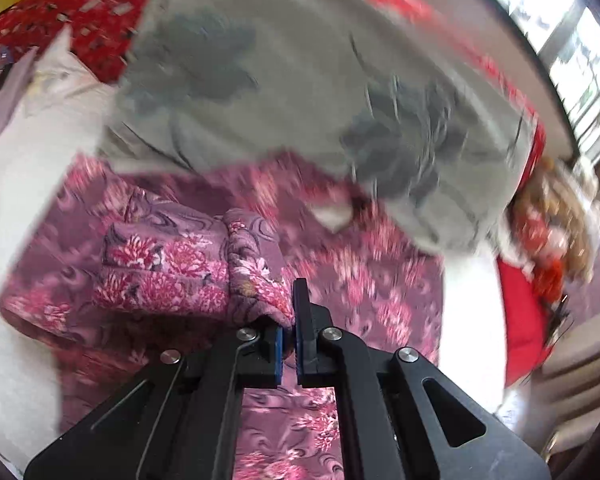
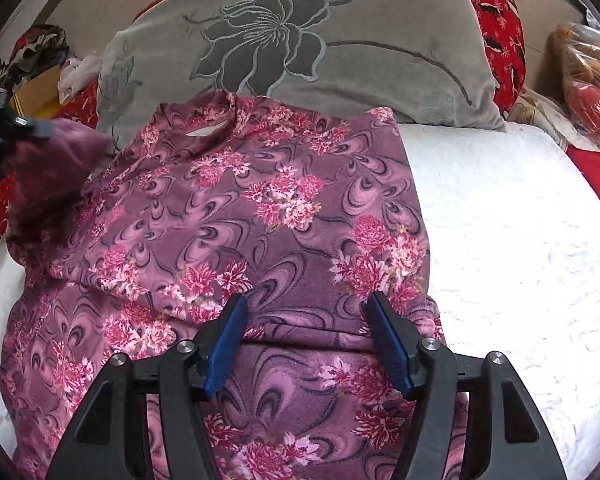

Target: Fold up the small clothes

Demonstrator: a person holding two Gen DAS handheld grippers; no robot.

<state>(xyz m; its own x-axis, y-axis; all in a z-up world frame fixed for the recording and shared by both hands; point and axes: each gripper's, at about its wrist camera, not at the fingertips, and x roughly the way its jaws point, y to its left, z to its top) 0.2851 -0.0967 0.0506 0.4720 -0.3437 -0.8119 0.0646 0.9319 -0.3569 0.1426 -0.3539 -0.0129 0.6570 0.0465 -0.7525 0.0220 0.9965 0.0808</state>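
Left gripper (image 1: 288, 320) pinching a bunched sleeve of the floral garment (image 2: 236, 208); right gripper (image 2: 306, 344) spread above it, grey pillow (image 2: 340, 40) at twelve o'clock

purple floral garment (image 2: 236, 216) spread flat, its left edge lifted.

One floral garment (image 2: 236, 216), one grey pillow (image 2: 300, 40), one white blanket (image 2: 520, 240), two tongs (image 1: 288, 320) (image 2: 306, 340)
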